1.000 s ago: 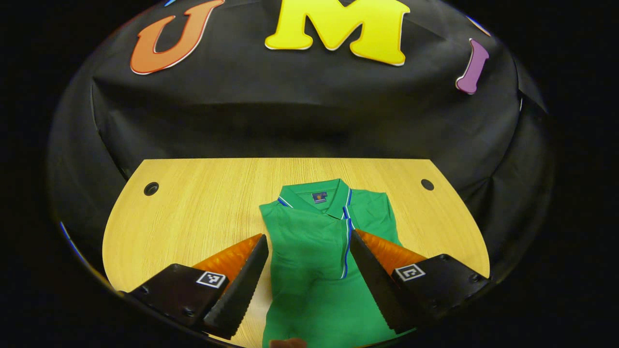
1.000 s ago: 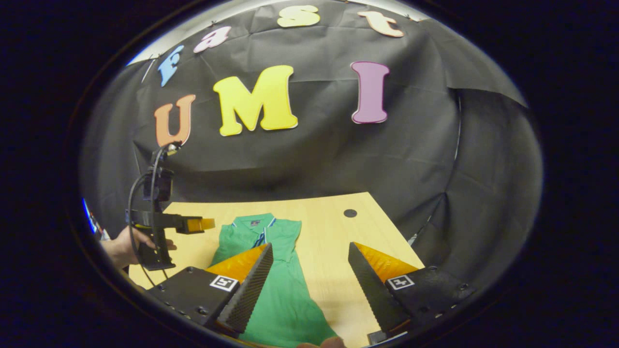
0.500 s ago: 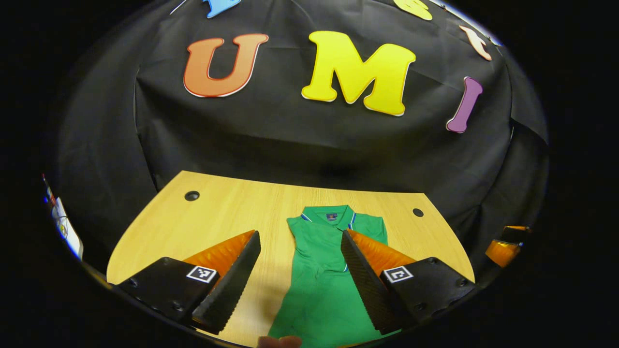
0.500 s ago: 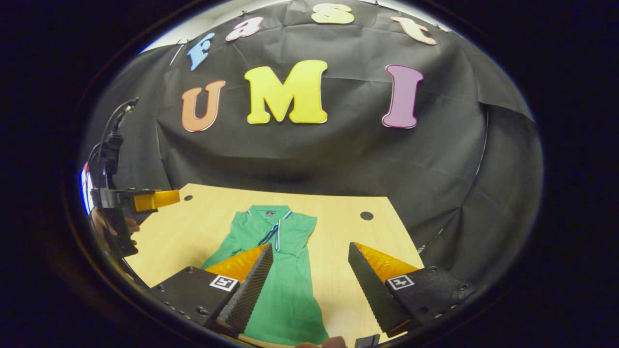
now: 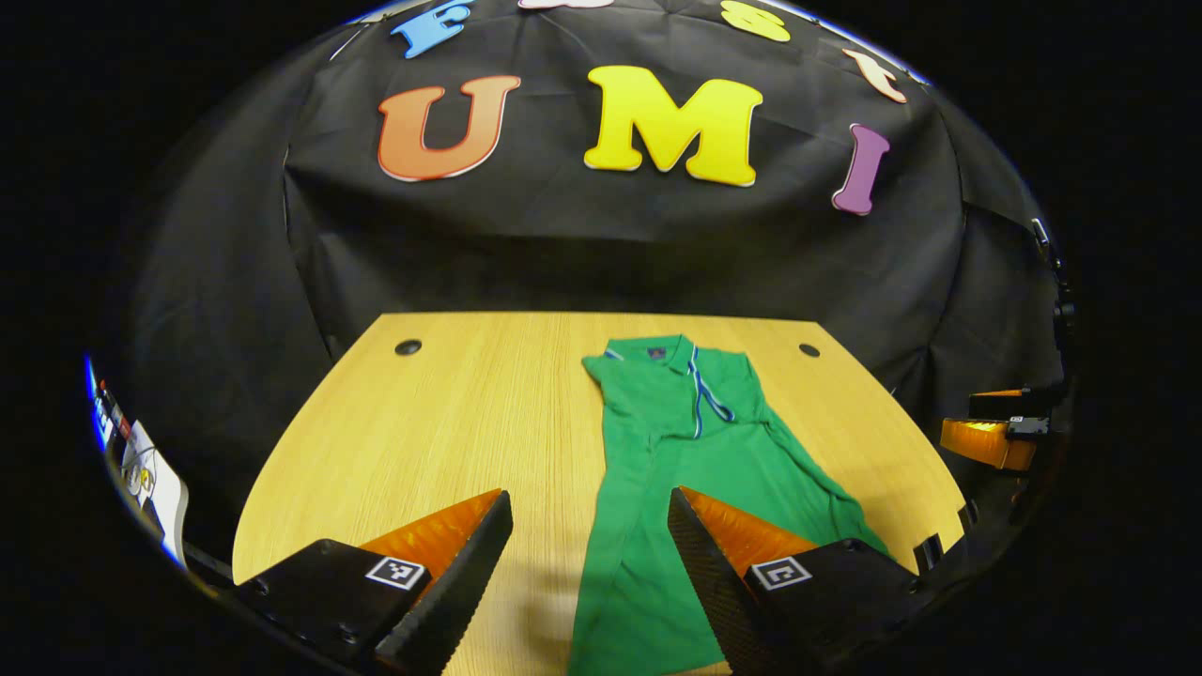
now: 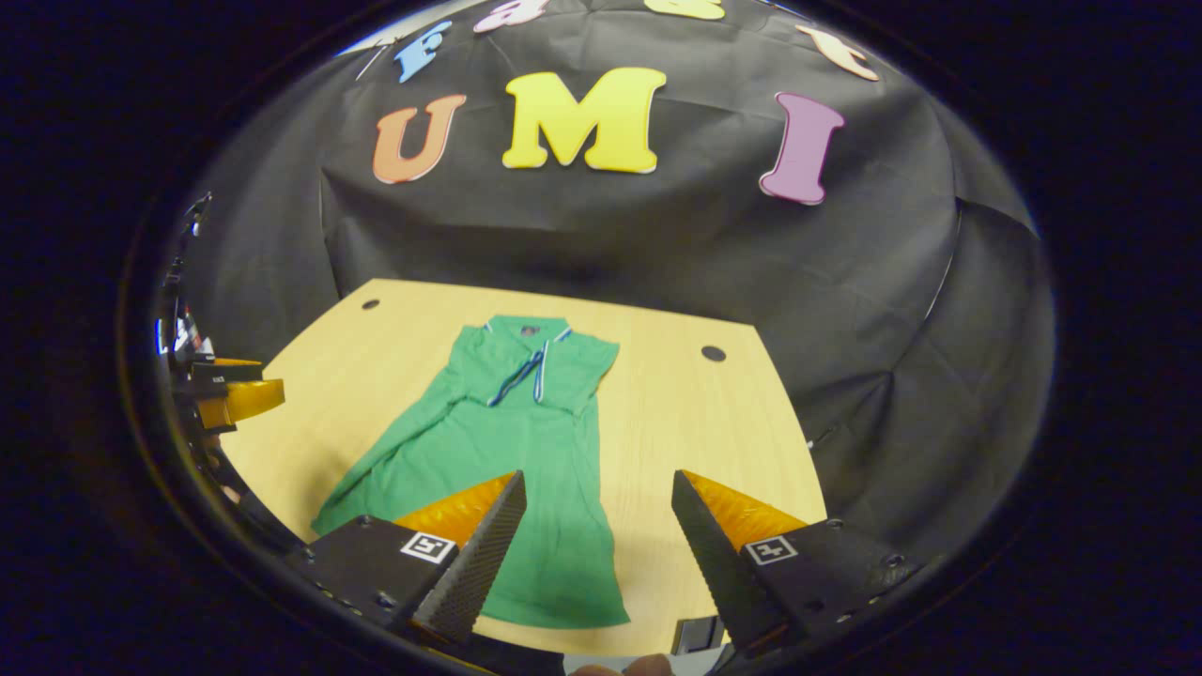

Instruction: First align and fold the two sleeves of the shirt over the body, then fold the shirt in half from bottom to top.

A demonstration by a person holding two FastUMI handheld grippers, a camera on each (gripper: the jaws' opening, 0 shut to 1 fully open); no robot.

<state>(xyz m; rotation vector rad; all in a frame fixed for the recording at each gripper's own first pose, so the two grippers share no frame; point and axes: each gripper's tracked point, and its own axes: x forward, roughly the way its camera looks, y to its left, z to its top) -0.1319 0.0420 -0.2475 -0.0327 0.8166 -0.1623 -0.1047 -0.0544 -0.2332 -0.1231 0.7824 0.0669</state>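
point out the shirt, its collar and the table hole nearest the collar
shirt (image 6: 526,460), right gripper view, on the green body panel
collar (image 6: 522,327), right gripper view, on the back of the neckband
table hole (image 5: 809,350), left gripper view, on the dark round opening right of the collar

Matt green cloth shirt (image 5: 695,441) lies on a smooth, pale wood-grain table (image 5: 470,422).

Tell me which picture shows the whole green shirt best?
The right gripper view: the shirt lies there from collar to bottom hem on the table. In the left gripper view the shirt runs off the bottom, partly behind a finger.
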